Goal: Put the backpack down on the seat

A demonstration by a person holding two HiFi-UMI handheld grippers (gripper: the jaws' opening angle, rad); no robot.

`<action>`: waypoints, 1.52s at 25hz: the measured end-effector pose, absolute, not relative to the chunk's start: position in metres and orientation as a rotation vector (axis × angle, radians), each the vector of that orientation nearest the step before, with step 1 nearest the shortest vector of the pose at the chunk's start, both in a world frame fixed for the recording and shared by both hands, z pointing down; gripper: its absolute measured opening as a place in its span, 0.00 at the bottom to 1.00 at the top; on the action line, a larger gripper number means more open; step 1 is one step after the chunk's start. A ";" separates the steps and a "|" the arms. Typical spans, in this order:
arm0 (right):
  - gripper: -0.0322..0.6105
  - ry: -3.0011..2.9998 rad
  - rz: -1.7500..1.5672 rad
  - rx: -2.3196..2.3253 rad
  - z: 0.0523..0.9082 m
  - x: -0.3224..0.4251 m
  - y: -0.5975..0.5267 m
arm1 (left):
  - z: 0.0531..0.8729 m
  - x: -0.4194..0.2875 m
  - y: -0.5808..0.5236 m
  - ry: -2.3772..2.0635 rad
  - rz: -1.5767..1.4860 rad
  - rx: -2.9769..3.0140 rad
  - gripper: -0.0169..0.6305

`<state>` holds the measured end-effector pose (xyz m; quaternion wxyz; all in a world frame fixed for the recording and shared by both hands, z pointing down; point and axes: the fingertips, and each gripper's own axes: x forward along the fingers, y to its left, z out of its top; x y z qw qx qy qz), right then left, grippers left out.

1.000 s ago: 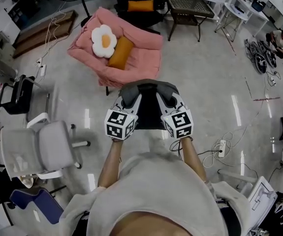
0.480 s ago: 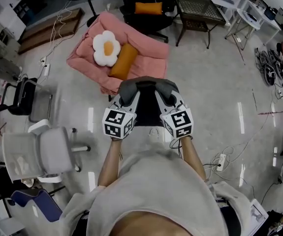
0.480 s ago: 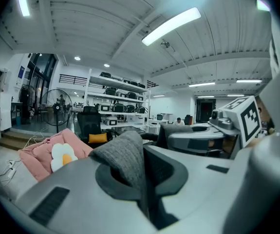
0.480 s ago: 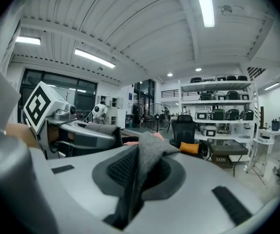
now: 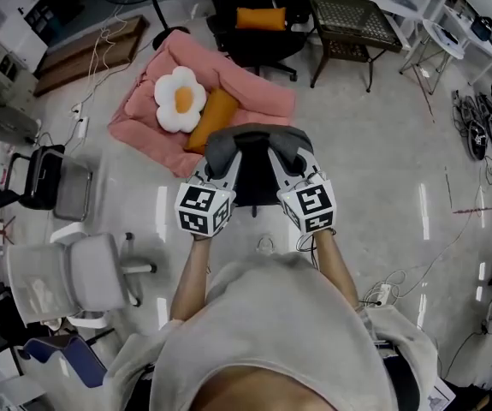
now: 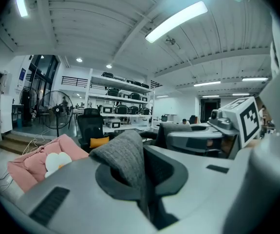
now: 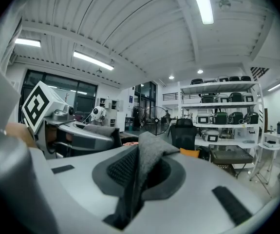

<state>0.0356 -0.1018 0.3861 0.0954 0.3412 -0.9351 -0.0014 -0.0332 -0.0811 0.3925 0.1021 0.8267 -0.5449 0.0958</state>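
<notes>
A dark grey backpack (image 5: 257,161) hangs in the air between my two grippers, above the floor just in front of a pink floor seat (image 5: 254,101). My left gripper (image 5: 222,168) is shut on the backpack's left grey strap (image 6: 125,160). My right gripper (image 5: 287,166) is shut on the right strap (image 7: 147,165). Both straps are pinched flat between the jaws. On the seat lie a white flower-shaped cushion (image 5: 178,99) and an orange bolster (image 5: 210,119). The seat's edge is partly hidden behind the backpack.
A black office chair with an orange cushion (image 5: 258,17) stands behind the pink seat, a dark side table (image 5: 348,20) to its right. A grey swivel chair (image 5: 74,272) is at my left. Cables (image 5: 400,276) lie on the glossy floor at right.
The pink seat has slid closer and lower in the head view as I moved towards it. The backpack stays gripped in both grippers in front of me.
</notes>
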 end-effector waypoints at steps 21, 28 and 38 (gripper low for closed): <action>0.10 -2.736 0.031 1.046 0.408 0.018 -0.236 | 0.412 -0.049 -0.212 -1.558 0.316 2.450 0.07; 0.10 -2.690 0.051 1.085 0.416 -0.012 -0.294 | 0.422 -0.081 -0.276 -1.494 0.285 2.462 0.07; 0.10 -2.633 0.117 1.160 0.429 -0.056 -0.364 | 0.434 -0.127 -0.348 -1.393 0.283 2.490 0.07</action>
